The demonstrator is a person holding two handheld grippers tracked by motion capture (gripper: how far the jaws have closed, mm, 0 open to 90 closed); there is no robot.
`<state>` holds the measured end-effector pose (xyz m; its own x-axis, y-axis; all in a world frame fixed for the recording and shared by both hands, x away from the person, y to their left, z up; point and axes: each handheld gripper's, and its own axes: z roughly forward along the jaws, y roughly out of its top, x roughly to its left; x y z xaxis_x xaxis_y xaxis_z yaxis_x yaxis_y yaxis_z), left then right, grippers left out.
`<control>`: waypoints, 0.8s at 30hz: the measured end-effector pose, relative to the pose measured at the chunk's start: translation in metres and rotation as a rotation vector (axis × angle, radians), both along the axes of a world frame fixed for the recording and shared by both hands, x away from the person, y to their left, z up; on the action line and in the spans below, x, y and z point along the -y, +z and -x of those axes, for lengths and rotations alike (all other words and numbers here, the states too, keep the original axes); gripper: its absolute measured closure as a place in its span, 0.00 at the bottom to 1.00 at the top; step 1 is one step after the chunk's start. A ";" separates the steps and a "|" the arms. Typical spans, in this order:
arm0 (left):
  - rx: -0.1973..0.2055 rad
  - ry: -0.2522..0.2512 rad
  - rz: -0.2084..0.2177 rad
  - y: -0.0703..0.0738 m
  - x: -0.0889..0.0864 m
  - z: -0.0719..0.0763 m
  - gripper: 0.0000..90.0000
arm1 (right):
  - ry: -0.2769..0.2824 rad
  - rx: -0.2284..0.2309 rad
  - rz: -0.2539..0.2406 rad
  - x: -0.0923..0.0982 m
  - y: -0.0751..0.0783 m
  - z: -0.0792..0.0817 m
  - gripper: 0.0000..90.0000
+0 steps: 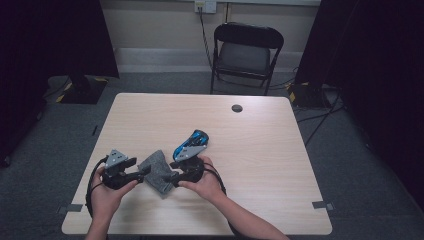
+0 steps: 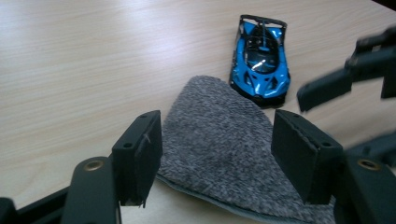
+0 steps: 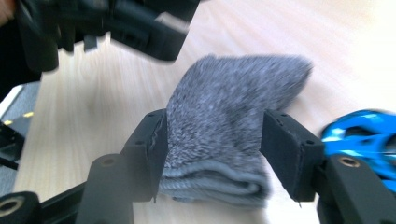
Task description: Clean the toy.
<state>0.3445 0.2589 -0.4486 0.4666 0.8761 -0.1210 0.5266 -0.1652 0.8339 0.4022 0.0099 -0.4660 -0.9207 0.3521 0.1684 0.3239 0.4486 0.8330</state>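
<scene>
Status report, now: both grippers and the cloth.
Left gripper open over grey cloth. Right gripper open, cloth between jaws. Blue toy car beside cloth.

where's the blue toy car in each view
high view: the blue toy car sits mid-table, just beyond the right hand-held gripper.
left gripper view: upper right of centre, past the far edge of the grey cloth.
right gripper view: a blurred blue shape at the right edge, beside the right jaw.
shared landmark: the grey cloth, which lies right next to the car.
</scene>
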 end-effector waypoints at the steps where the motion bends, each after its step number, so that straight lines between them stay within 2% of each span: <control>1: -0.007 0.002 0.002 0.000 0.001 0.002 0.39 | -0.009 0.010 -0.004 0.005 0.004 -0.001 0.49; 3: -0.018 -0.013 0.009 0.000 0.005 0.005 0.42 | -0.040 0.046 0.030 0.015 0.008 -0.004 0.56; 6: -0.044 -0.026 0.028 -0.002 0.010 0.010 0.44 | -0.095 0.057 0.085 0.028 0.002 -0.010 0.66; 9: -0.069 -0.040 0.034 -0.005 0.016 0.015 0.46 | -0.125 0.051 0.107 0.031 -0.008 -0.012 0.68; 12: -0.097 -0.057 0.030 -0.007 0.021 0.018 0.49 | -0.130 0.055 0.132 0.026 -0.019 -0.011 0.71; 18: -0.145 -0.041 0.072 -0.009 0.022 0.022 0.51 | -0.074 0.035 0.116 0.009 -0.025 0.005 0.72; 22: -0.140 0.013 0.052 -0.008 0.017 0.022 0.51 | -0.023 0.011 0.080 -0.006 -0.028 0.021 0.71; 23: -0.128 0.034 0.016 -0.008 0.015 0.022 0.51 | -0.015 0.006 0.075 -0.009 -0.028 0.022 0.70; 24: -0.124 0.038 -0.001 -0.008 0.015 0.022 0.51 | 0.012 0.002 0.056 -0.014 -0.028 0.026 0.69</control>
<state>0.3225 0.2437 -0.4566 0.4144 0.8931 -0.1750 0.6314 -0.1436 0.7621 0.3765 0.0240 -0.4941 -0.9254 0.3495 0.1469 0.3165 0.4988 0.8069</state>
